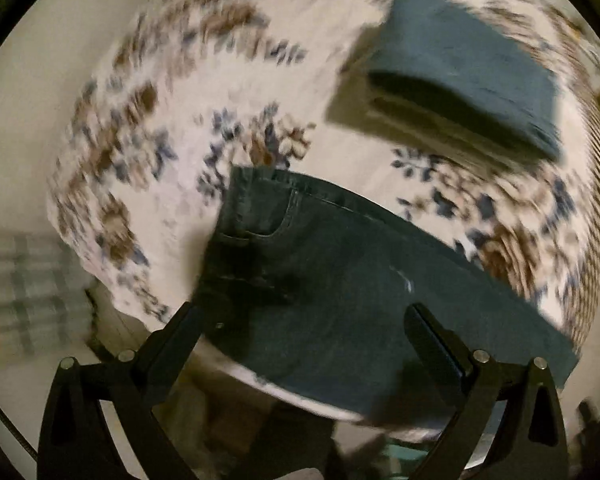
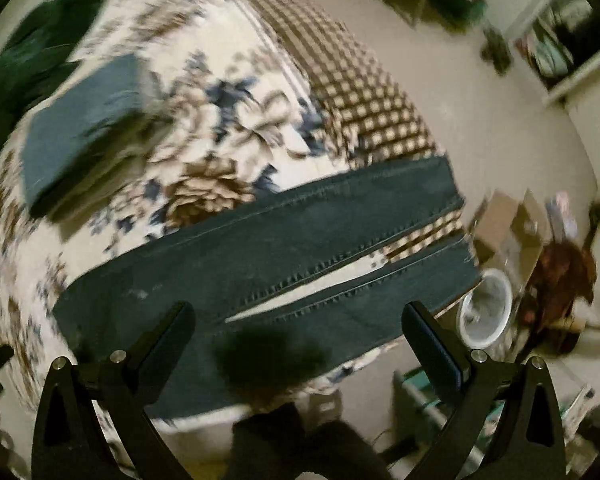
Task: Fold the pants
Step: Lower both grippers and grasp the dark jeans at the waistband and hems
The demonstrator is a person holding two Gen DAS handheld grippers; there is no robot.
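Dark blue denim pants lay flat, unfolded, on a floral bedspread, legs toward three o'clock. The left gripper and right gripper hovered spread apart, empty. Judgement: pinch waistband and hems squarely, aligning the legs.

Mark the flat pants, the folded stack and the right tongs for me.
Flat pants [image 2: 260, 248]: right wrist view, on the upper leg.
Folded stack [image 1: 460, 56]: left wrist view, on the top blue layer.
Right tongs [image 2: 298, 322]: right wrist view, midway between the open fingertips.
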